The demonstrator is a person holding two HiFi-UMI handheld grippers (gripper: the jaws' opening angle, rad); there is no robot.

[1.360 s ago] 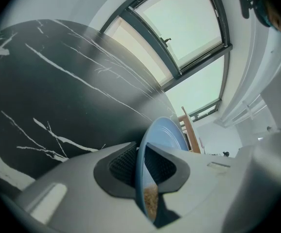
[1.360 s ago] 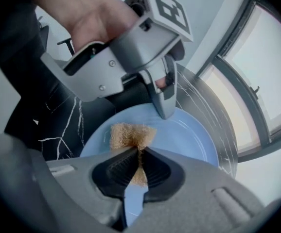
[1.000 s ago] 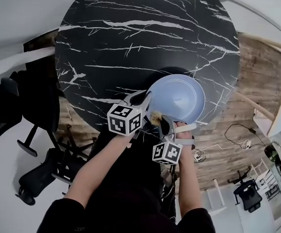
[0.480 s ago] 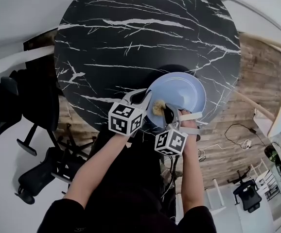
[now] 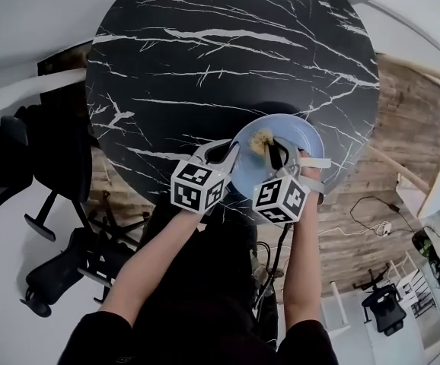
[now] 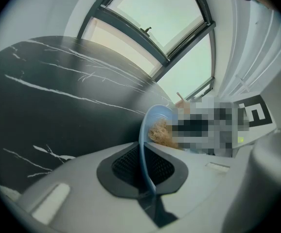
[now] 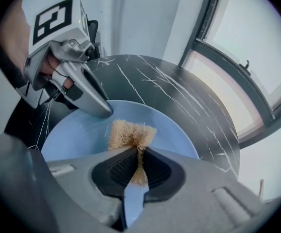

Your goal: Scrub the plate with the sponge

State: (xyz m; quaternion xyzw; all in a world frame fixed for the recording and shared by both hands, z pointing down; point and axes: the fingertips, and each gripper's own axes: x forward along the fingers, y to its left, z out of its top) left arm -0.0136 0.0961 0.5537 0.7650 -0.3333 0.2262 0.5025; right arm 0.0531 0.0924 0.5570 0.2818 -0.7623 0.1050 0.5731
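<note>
From my remote seat I count one round black marble table (image 5: 227,67) with white veins, which fills most of the head view. I make out two black office chairs (image 5: 22,166) on the floor to its left. One round light-blue plate (image 5: 294,130) lies on the table at the near edge, close to the person. There are two hand-held grippers, each carrying one cube with square markers. The left hand-held gripper (image 5: 231,152) is clamped on the plate's near-left rim. Its own view shows the thin blue edge running straight between the two ribbed pads, and its jaws have just been closing tighter on that rim. The right hand-held gripper (image 7: 139,166) points steeply down over the plate, just beside the left one. Its jaws are pinched narrow on one tan, fibrous sponge (image 7: 131,135), with a strand of it squeezed between the pads and the frayed bulk fanning out beyond the tips. That sponge sits on the plate's inner surface, towards its far-left part, near the left hand-held gripper's tips but apart from them.
</note>
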